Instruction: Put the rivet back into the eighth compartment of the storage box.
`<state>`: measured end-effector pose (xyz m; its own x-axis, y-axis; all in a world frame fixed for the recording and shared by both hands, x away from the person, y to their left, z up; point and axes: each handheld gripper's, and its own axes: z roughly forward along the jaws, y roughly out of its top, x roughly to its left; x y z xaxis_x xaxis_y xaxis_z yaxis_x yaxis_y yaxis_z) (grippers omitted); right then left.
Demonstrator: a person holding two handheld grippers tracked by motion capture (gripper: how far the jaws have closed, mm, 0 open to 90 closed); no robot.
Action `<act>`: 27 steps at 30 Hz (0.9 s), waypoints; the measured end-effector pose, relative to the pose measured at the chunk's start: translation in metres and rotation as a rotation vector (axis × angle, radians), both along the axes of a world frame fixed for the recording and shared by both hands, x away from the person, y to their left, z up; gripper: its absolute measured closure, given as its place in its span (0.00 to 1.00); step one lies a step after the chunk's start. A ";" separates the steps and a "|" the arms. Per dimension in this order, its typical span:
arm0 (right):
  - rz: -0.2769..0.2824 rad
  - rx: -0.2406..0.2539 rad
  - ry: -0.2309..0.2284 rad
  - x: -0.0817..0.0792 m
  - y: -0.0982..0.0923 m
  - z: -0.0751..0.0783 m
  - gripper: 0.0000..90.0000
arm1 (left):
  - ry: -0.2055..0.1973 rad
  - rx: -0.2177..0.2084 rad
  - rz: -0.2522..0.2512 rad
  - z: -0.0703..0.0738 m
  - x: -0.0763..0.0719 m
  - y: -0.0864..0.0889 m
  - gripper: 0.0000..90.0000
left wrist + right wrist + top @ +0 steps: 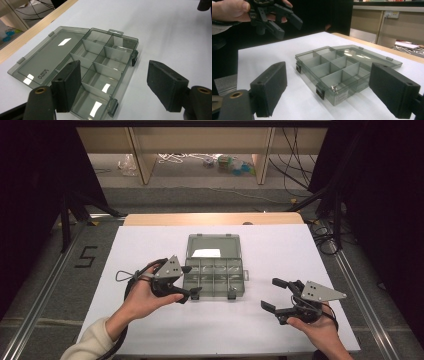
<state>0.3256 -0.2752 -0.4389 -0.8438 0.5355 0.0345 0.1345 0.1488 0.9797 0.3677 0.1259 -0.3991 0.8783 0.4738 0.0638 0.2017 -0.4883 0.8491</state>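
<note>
In the high view the left gripper [189, 281] sits left of centre with its black jaws spread apart, nothing between them, their tips just off the left edge of the organiser box [215, 272]. From its own camera the two dark pads [68, 85] stand wide, framing the box's near end without touching it. The left hand [145, 295] wraps the gripper body from below, the wrist bent inward, and the forearm in a pale sleeve [90, 342] runs down to the lower left corner of the frame. A black cable [127, 277] loops off to the left of the hand.

The right gripper [277, 295] lies at the lower right of the high view, jaws released and wide, pointing left toward the box but well apart from it. In its own view the pads [270, 87] frame the box from a low angle, with empty space between them. The right hand [320, 327] holds it from underneath, with the forearm leaving at the bottom edge.

The box is a smoky clear plastic case in the middle of the white table [150, 245], lid swung flat open toward the top of the frame. Dividers split the tray into small compartments. A few small metal pieces [334, 88] lie in the compartment nearest the right gripper's camera.
</note>
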 end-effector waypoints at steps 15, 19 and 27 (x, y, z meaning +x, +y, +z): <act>0.004 0.000 0.000 0.000 -0.001 0.001 0.18 | -0.066 -0.196 0.112 -0.008 -0.023 0.033 0.28; 0.007 0.000 0.003 0.000 0.000 0.001 0.18 | -0.080 -0.219 0.123 -0.011 -0.026 0.039 0.28; 0.010 -0.001 0.034 -0.002 0.001 0.002 0.18 | -0.106 -0.234 0.137 -0.015 -0.031 0.053 0.26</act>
<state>0.3235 -0.2746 -0.4373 -0.8474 0.5273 0.0630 0.1665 0.1511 0.9744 0.3369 0.1788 -0.4140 0.7995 0.6001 0.0270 0.1563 -0.2513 0.9552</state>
